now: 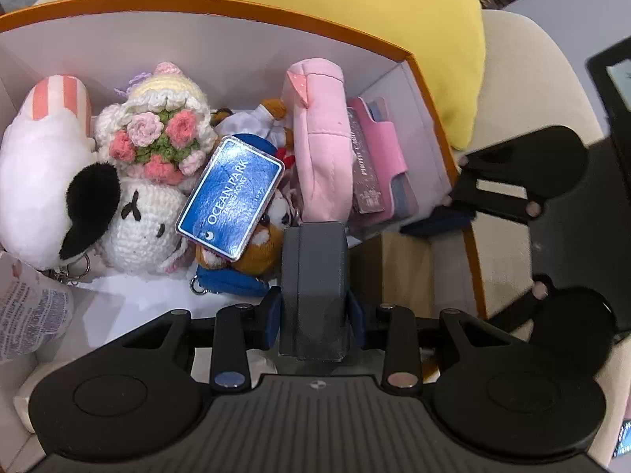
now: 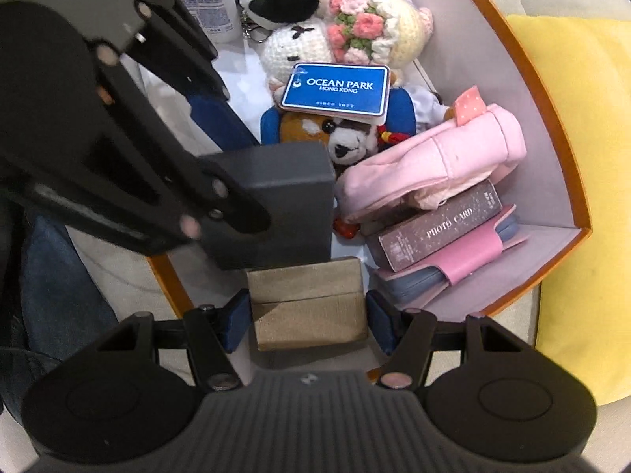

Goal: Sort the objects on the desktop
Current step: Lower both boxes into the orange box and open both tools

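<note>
L wrist, left gripper [image 1: 314, 311]: pads pinch dark grey box [image 1: 314, 276], held over orange-rimmed box [image 1: 445, 134] near its front edge.
L wrist, contents: plush toys, Ocean Park card [image 1: 230, 197], pink pouch [image 1: 321, 138] along right wall.
R wrist, right gripper [image 2: 308, 317]: pads clamp tan box [image 2: 309, 303] at bin's near edge, just beside grey box.
R wrist, corner: photo card box [image 2: 439, 226] atop pink wallet [image 2: 469, 260].

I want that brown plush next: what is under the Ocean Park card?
Ocean Park card rests on the brown plush and a blue item; anything beneath is hidden.
</note>
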Demonstrator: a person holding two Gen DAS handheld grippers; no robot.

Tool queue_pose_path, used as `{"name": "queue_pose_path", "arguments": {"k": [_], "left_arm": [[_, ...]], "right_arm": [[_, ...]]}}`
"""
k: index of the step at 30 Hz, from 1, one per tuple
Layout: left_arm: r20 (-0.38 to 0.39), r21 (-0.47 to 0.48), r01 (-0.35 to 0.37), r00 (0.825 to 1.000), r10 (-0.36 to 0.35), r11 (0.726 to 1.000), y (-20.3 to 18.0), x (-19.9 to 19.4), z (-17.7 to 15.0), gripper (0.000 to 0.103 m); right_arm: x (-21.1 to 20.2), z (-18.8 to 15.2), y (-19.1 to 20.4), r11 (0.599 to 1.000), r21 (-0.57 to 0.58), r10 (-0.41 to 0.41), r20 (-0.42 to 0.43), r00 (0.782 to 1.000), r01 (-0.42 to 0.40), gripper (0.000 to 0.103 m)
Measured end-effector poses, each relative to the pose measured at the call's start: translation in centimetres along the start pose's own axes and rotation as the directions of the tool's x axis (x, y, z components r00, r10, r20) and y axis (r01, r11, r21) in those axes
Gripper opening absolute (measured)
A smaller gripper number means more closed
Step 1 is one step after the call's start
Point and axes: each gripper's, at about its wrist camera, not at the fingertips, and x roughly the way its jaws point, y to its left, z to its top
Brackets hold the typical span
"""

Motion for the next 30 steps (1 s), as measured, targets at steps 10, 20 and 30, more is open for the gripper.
{"name": "queue_pose_path", "arguments": {"k": [10,20,30], "left_arm": [[0.033,-0.021,-0.057,0.998,0.057,0.998,-2.0,0.5,-0.7,0.037],[-0.009,-0.029,-0.037,0.999,0.037,0.999,-3.4,1.2,-0.4,0.044],[0.017,0.018,-0.065,0.998,0.065,0.998,-3.2,-0.4,-0.3,0.046]], "right_arm": [[-2.9,-3.3,1.2,0.996,0.081,-0.047,0.117,0.992,0.037,0.065],[-5.1,-4.2,1.7,0.988,0.137,-0.104,0.216,0.971,0.076,0.065],[-5.1,-5.0,2.1,0.981,0.167,-0.140,0.227,0.964,0.104,0.065]]}}
